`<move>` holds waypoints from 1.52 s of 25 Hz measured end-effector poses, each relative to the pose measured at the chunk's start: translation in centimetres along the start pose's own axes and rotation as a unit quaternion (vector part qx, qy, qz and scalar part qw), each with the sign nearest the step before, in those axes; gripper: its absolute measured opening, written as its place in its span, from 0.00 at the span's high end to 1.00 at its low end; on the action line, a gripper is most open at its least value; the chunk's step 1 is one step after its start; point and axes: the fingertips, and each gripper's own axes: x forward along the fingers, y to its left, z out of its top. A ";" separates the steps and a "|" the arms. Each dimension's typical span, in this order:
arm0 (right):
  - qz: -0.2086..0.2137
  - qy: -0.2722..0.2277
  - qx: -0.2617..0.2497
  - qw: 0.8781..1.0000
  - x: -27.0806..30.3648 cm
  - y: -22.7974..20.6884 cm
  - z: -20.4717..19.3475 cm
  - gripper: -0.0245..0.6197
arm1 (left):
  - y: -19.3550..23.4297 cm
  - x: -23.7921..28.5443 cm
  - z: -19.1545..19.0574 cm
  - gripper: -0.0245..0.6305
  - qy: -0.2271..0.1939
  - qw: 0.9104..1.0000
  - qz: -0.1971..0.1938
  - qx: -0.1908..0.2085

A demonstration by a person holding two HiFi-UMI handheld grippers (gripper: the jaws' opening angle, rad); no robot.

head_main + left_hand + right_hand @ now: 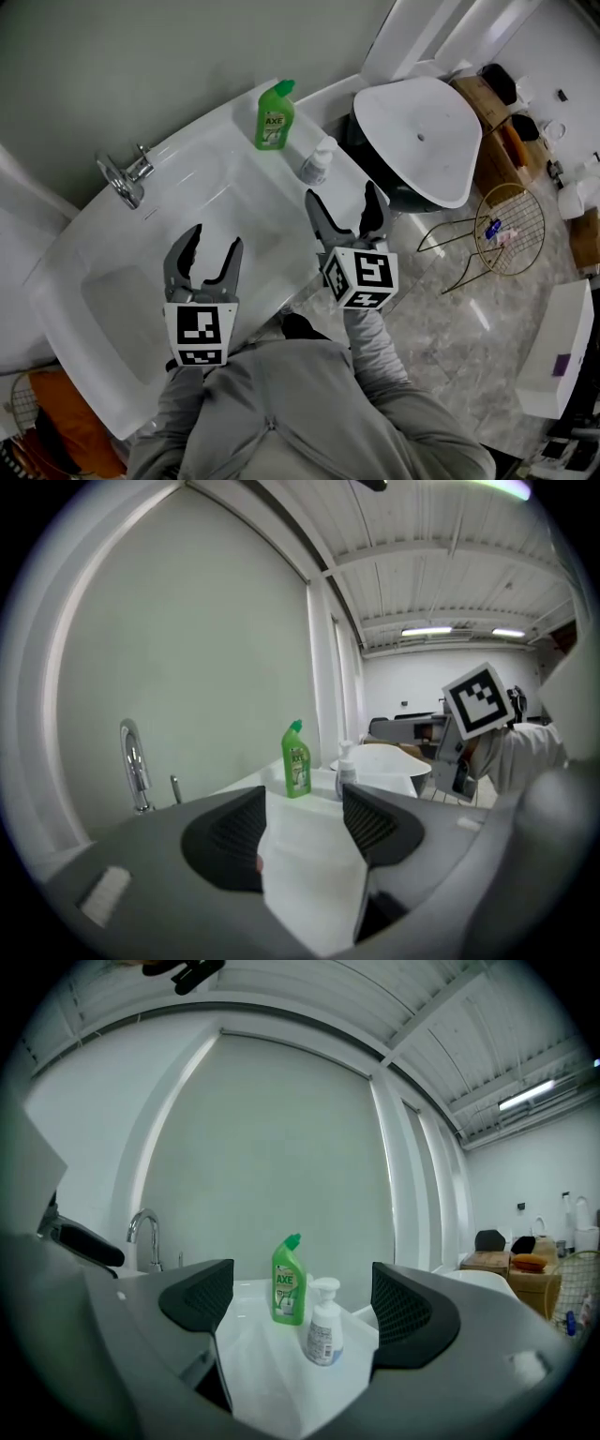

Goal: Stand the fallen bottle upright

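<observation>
Two grippers hover over the white sink: we hold the left gripper and the right gripper with jaws spread wide, nothing between them. At 11 o'clock from the right gripper the green bottle stands upright on the rim, with the pump bottle upright at its 4 o'clock.

A plain grey-green wall runs far and left. Grey marbled floor lies right, carrying a gold wire stand. Strip lights glow overhead.
</observation>
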 end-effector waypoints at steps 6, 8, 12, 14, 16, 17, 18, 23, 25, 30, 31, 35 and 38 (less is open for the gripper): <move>-0.020 0.013 -0.002 1.000 -1.9 -2.4 -0.9 0.26 | -0.6 2.1 1.2 0.51 -0.017 1.000 -0.012 -0.006; -0.027 0.016 -0.002 1.000 -2.4 -3.1 -1.1 0.26 | -0.9 2.6 1.5 0.51 -0.019 1.000 -0.016 -0.005; -0.036 0.021 -0.002 0.999 -3.2 -4.2 -1.5 0.26 | -1.2 3.5 1.4 0.51 -0.017 1.000 -0.019 0.001; -0.037 0.023 -0.001 0.999 -3.5 -4.5 -1.7 0.26 | -1.1 3.9 1.3 0.51 -0.017 1.000 -0.019 0.003; -0.038 0.025 0.000 0.999 -3.7 -4.8 -1.9 0.26 | -1.1 4.2 1.4 0.51 -0.018 1.000 -0.019 0.004; -0.039 0.026 0.001 0.999 -3.8 -5.0 -2.0 0.26 | -1.1 4.3 1.5 0.51 -0.018 1.000 -0.019 0.003; -0.039 0.028 0.002 0.999 -3.9 -5.1 -2.0 0.26 | -1.1 4.4 1.6 0.51 -0.018 1.000 -0.019 0.003; -0.039 0.038 -0.003 0.998 -3.8 -5.4 -2.6 0.26 | -1.1 4.6 1.8 0.51 -0.017 1.000 -0.017 0.005; -0.039 0.042 -0.002 0.998 -3.7 -5.4 -2.8 0.26 | -1.0 4.7 1.8 0.51 -0.016 1.000 -0.016 0.006; -0.039 0.044 -0.006 0.998 -3.5 -5.2 -2.9 0.26 | -0.7 4.6 1.8 0.51 -0.016 1.000 -0.014 0.006; -0.039 0.045 -0.006 0.998 -3.4 -5.2 -2.9 0.26 | -0.6 4.6 1.9 0.51 -0.016 1.000 -0.013 0.006; -0.039 0.046 -0.007 0.998 -3.2 -5.3 -3.0 0.26 | -0.5 4.7 1.8 0.51 -0.015 1.000 -0.012 0.006; -0.038 0.046 -0.007 0.998 -3.0 -5.1 -3.1 0.26 | -0.3 4.8 1.6 0.51 -0.015 1.000 -0.011 0.005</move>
